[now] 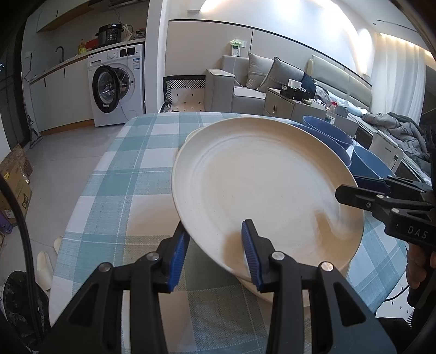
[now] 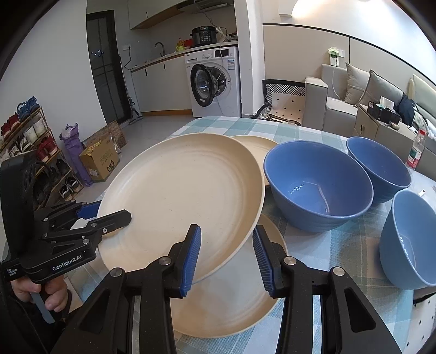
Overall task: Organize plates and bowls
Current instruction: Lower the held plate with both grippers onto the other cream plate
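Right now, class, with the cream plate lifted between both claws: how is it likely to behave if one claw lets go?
The lifted plate looks rigid, so it shouldn't flex. It is tilted and pinched only at its rim, so it would probably swing or slip down. Its smooth surface suggests poor grip, and the plate below might get knocked.

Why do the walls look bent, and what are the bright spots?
Left wrist view: fisheye lens curves the walls; the ceiling light blows out white, and the lifted plate looks smeared near the right claw. Right wrist view: same curving, and small glints inside the nearest blue bowl.
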`<state>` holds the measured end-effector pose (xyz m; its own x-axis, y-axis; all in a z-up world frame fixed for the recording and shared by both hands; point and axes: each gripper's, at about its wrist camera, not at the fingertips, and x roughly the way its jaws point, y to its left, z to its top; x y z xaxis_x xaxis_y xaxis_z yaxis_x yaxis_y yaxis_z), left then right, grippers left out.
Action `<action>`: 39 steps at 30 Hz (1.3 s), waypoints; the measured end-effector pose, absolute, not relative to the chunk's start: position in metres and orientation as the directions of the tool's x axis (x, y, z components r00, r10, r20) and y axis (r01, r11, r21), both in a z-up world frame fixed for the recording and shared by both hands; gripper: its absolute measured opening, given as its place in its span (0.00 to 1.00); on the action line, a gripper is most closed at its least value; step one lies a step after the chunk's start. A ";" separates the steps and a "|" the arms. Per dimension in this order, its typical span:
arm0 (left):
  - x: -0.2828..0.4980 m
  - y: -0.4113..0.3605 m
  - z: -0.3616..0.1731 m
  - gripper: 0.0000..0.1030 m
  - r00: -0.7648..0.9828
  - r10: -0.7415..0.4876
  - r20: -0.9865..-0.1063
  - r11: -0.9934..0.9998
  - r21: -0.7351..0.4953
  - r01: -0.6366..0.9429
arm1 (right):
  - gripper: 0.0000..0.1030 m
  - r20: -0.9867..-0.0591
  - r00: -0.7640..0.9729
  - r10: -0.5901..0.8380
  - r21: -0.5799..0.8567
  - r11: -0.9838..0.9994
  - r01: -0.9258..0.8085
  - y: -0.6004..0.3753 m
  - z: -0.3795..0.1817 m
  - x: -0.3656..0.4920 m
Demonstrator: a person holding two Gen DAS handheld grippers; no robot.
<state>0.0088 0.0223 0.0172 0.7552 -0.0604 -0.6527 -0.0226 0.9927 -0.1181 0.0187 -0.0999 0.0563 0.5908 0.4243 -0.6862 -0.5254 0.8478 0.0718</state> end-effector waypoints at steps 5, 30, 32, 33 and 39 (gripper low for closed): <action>0.011 0.016 0.013 0.37 0.748 -0.064 -0.660 0.994 -0.109 -0.011 | 0.40 -0.687 0.592 0.421 0.086 0.856 -0.510 -0.107 0.050 0.017; 0.015 -0.004 0.001 0.37 0.730 -0.084 -0.678 0.996 -0.089 0.032 | 0.40 -0.679 0.619 0.396 0.079 0.877 -0.474 -0.127 0.029 0.001; 0.015 -0.006 0.001 0.37 0.729 -0.084 -0.680 0.996 -0.084 0.036 | 0.40 -0.679 0.618 0.396 0.084 0.878 -0.471 -0.129 0.029 0.002; 0.015 -0.007 0.001 0.37 0.729 -0.084 -0.680 0.996 -0.083 0.038 | 0.40 -0.678 0.620 0.396 0.084 0.879 -0.469 -0.131 0.028 0.002; 0.014 -0.011 -0.001 0.37 0.726 -0.081 -0.683 0.996 -0.075 0.041 | 0.40 -0.677 0.623 0.391 0.084 0.883 -0.462 -0.134 0.024 0.001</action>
<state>0.0145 -0.0107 -0.0013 0.7259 -0.0813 -0.6829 0.0414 0.9963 -0.0747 0.0009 -0.1335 0.0241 0.6234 0.3905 -0.6774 -0.4621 0.8829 0.0837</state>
